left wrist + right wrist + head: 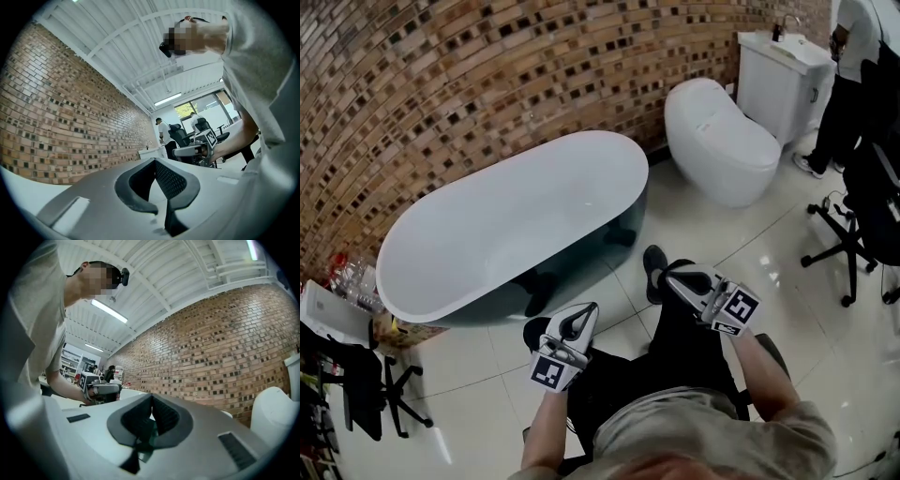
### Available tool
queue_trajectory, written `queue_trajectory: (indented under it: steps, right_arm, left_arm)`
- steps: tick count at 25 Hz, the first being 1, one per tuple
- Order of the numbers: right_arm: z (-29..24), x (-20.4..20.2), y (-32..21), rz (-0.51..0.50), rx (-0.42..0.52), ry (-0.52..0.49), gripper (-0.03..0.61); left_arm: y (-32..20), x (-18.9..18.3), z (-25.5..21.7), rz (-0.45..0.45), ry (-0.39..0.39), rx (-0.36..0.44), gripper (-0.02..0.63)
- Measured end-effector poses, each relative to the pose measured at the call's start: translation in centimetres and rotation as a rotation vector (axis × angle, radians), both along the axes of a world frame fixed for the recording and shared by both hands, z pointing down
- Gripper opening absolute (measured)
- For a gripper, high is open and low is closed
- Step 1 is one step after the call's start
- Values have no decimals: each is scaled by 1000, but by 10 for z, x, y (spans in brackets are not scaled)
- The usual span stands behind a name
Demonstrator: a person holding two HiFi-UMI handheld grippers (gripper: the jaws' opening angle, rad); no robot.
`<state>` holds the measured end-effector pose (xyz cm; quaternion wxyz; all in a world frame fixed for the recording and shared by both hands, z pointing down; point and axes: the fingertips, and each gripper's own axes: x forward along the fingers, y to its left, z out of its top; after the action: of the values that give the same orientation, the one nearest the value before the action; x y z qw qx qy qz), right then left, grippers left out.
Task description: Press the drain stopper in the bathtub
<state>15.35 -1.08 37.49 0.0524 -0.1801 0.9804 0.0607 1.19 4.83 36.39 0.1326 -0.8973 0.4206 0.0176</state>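
The left tongs and right tongs are both squeezed shut, nothing in either. They hang above the floor, near the bathtub.

Just the bathtub here: a freestanding oval one, white rim and inside, dark grey-teal outside. It stands upright on the tiled floor, along the floor's far-left edge by the brick wall, long side running diagonally. Can't make out the drain stopper from this angle.
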Motion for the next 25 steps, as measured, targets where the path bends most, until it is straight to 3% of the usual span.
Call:
queue_trajectory:
  steps: [6, 15, 21, 25]
  right_arm:
    - [-7, 17, 12, 16, 2, -23, 0]
    - [-31, -15, 20, -2, 32, -70, 0]
    - [3, -44, 60, -149, 24, 57, 0]
    - [7, -52, 70, -171, 9, 71, 0]
  left_arm:
    - [18, 16, -5, 7, 30, -12, 8]
    - [29, -6, 9, -28, 193, -98, 8]
    - [35, 3, 13, 37, 171, -117, 8]
    - [36, 7, 15, 55, 177, -130, 8]
